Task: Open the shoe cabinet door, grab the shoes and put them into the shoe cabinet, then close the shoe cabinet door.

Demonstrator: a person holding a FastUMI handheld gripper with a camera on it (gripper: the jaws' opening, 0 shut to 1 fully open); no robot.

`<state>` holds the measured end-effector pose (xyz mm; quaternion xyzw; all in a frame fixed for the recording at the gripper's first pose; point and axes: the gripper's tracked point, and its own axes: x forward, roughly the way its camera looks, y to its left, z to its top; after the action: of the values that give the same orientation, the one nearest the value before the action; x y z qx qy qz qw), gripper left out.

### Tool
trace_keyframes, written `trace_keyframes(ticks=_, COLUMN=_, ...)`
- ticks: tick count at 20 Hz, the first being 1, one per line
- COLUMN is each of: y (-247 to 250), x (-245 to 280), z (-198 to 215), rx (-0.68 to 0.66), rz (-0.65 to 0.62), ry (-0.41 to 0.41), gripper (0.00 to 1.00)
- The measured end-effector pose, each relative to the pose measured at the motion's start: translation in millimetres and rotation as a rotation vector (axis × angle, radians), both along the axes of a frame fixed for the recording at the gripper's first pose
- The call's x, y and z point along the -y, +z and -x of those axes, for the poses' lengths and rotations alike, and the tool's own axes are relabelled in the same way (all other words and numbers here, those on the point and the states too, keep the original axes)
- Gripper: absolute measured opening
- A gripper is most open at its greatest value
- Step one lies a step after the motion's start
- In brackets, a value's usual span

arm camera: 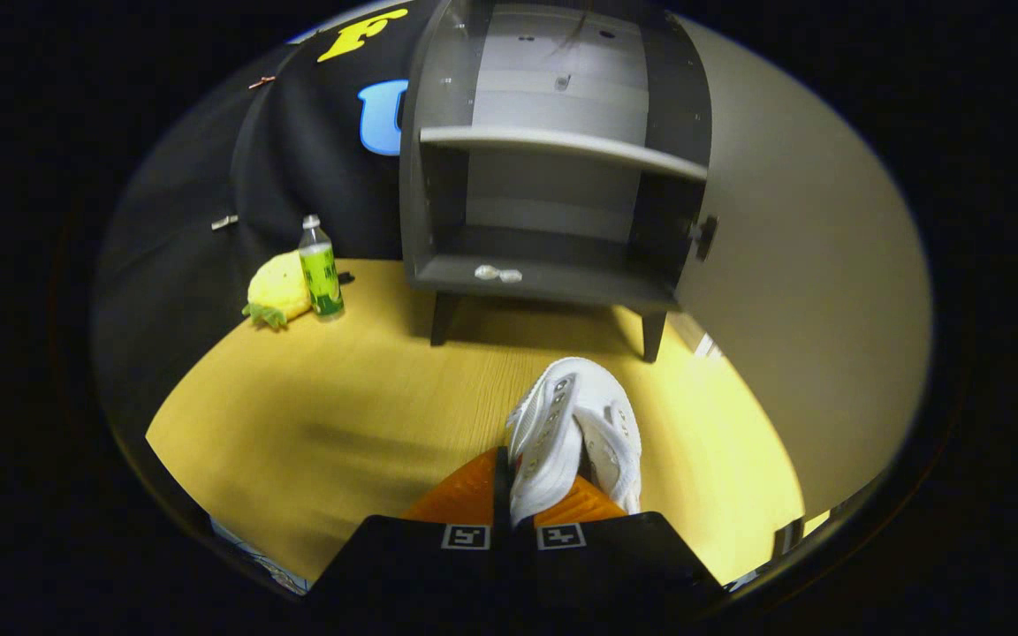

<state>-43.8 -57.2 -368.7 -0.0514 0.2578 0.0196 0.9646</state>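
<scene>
One white shoe (573, 433) is pinched between our two fingers (465, 490), and the gripper (513, 495) is closed on its side wall, so the shoe sticks out in front of us, above the yellow table (315, 415). We think the shoe is light and soft, with a bendy top and a firmer sole. It may flop or twist if we only squeeze the thin side, so a hold near the opening, where the edge is thicker, seems best to us. The laces and the cloth part could slip a little, so we should move slowly. Ahead of us stands the shoe cabinet (553, 177). Its door (809, 291) is swung wide open to the right, and a dark knob (705, 237) sits on its edge. Inside we see one shelf (562, 146) and a bottom floor with a small pale thing (497, 274) lying at its front lip; we cannot tell what it is. That small thing could get in the way if we slide the shoe in low. Far off to the left, near the black wall, a green bottle (320, 267) stands just beside a yellow plush toy (279, 290). They are well apart from our path. The open door is close on the right, so we should not bump it.
</scene>
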Motion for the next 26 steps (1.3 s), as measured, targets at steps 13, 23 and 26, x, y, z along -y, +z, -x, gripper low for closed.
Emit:
trace_keyframes(ticks=13, y=200.8, x=-5.4, z=-68.0, rx=0.204, rz=0.017, ry=-0.043, gripper=0.04)
trace_keyframes(ticks=23, y=265.1, x=-2.0, z=-166.1, rx=0.225, rz=0.039, ry=-0.04, gripper=0.04)
trace_keyframes(ticks=26, y=268.4, x=-6.7, z=-200.2, rx=0.197, rz=0.038, ry=-0.016, gripper=0.04)
